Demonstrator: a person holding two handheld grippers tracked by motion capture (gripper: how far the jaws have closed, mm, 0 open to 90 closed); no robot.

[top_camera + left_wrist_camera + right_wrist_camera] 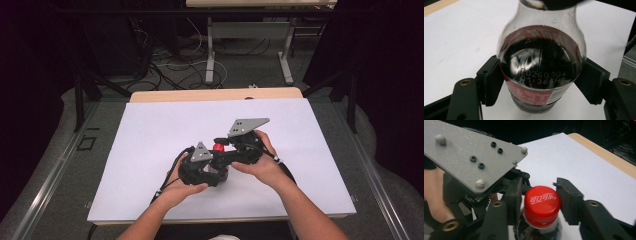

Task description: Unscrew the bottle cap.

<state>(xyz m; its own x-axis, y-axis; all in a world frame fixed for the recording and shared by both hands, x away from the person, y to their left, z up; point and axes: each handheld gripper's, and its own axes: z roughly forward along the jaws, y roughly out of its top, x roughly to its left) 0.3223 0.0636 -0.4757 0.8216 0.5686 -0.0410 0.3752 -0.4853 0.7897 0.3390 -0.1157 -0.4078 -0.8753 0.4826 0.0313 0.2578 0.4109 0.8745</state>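
Observation:
A small clear bottle [541,67] of dark cola with a red label stands upright on the white sheet. My left gripper [541,83] is shut on its body, one pad [492,82] pressed to each side. The red cap [542,205] carries white writing. My right gripper [541,201] is shut on that cap, with a black finger [569,200] tight against each side. In the high view the two grippers meet at the table's middle: the left gripper [220,169] low, the right gripper [219,144] at the cap [217,147]. The hands and grippers hide most of the bottle there.
A white sheet [150,130] covers the table, with a wooden edge [215,94] showing at the far side. The left gripper's grey plate [474,157] looms close to the right gripper's camera. Cables and another table's legs [210,55] lie on the floor beyond.

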